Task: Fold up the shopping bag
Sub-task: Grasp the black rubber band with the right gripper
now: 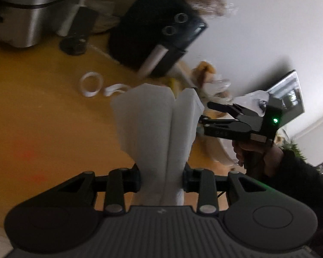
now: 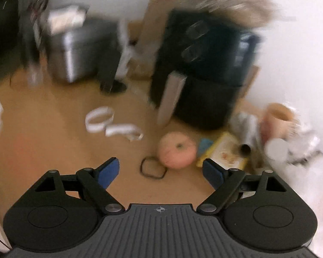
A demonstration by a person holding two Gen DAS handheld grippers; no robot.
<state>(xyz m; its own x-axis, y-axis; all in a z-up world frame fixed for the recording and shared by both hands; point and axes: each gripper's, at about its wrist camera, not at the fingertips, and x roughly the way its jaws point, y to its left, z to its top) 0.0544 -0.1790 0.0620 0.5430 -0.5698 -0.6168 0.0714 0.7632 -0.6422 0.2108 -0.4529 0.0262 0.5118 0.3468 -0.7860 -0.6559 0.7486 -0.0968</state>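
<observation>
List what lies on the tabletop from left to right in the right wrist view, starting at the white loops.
white loops → black band → pinkish round fruit → yellow packet → peach cup

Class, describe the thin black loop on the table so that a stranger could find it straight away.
Start at the big black air fryer on the yellow table. In front of it lies a pinkish round fruit; the black loop lies beside it, the only dark band, unlike the two white loops.

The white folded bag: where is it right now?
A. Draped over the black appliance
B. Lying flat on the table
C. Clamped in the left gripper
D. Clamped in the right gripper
C: the left gripper pinches the white bag, which sticks up between its fingers, while the right gripper stands open with nothing in it.
</observation>
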